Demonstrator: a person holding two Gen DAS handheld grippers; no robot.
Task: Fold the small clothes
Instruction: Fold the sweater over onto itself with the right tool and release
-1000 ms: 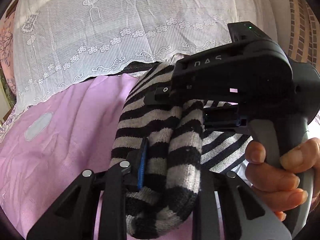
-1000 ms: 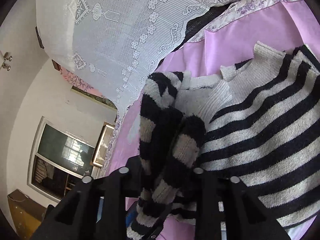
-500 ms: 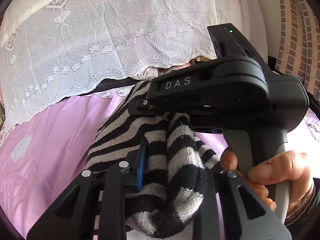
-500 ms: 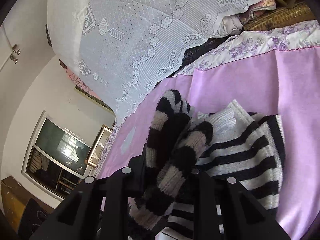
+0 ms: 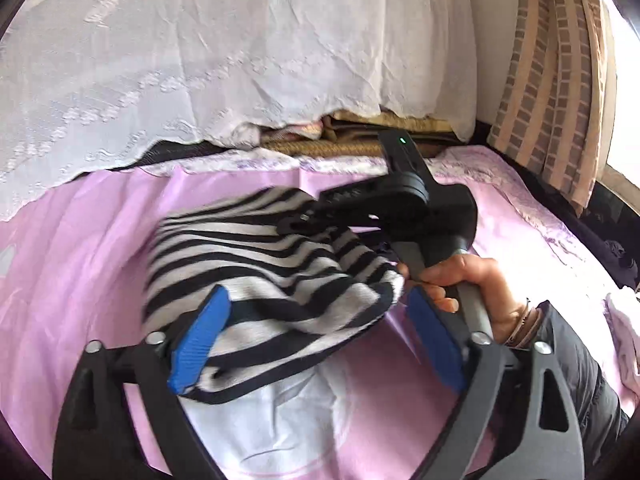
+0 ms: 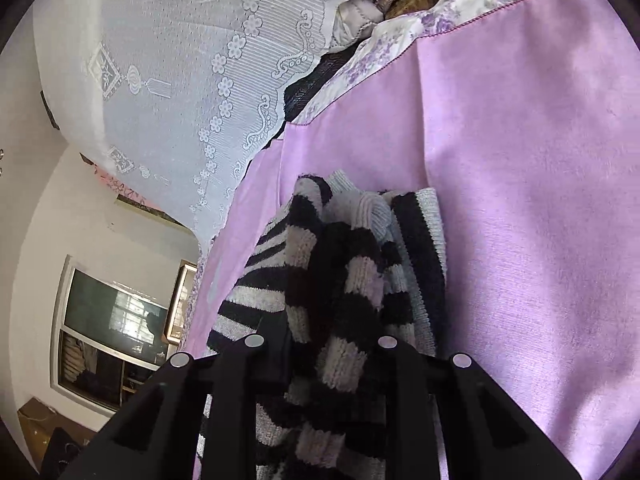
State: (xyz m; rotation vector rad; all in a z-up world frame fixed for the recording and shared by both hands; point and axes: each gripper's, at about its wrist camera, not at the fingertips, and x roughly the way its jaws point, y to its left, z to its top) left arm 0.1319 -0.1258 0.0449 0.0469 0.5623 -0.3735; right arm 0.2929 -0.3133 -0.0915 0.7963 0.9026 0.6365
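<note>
Knitwear in black and pale stripes, a small striped sweater (image 5: 264, 276), lies bunched on a pink bedsheet (image 5: 80, 280) as a person works it into a fold with a hand-held claw in each hand. The left claw (image 5: 316, 336) is opening, its blue pads (image 5: 200, 344) standing wide to either side of the sweater's near edge; one pad lies against the knit, the other well off it, so nothing is pinched there and the cloth rests on the bed under its own weight. The right claw (image 6: 320, 344), seen from its own camera, has its jaws drawn close together on a thick gathered wad of the sweater, which stands up between them; in the left view the same tool's black body and grey handle sit over the far side of the garment, gripped by the person's right hand (image 5: 460, 280) in a dark sleeve. That split looks deliberate: one side let go so the folded layer can settle, the other kept pinched to hold the fold's shape and stop the soft knit slumping open. A white lace cover (image 5: 200, 60) drapes the bedding behind, and a brick-patterned curtain (image 5: 552, 80) hangs at the right. The fold appears partly made, the bundle still loose and uneven.
</note>
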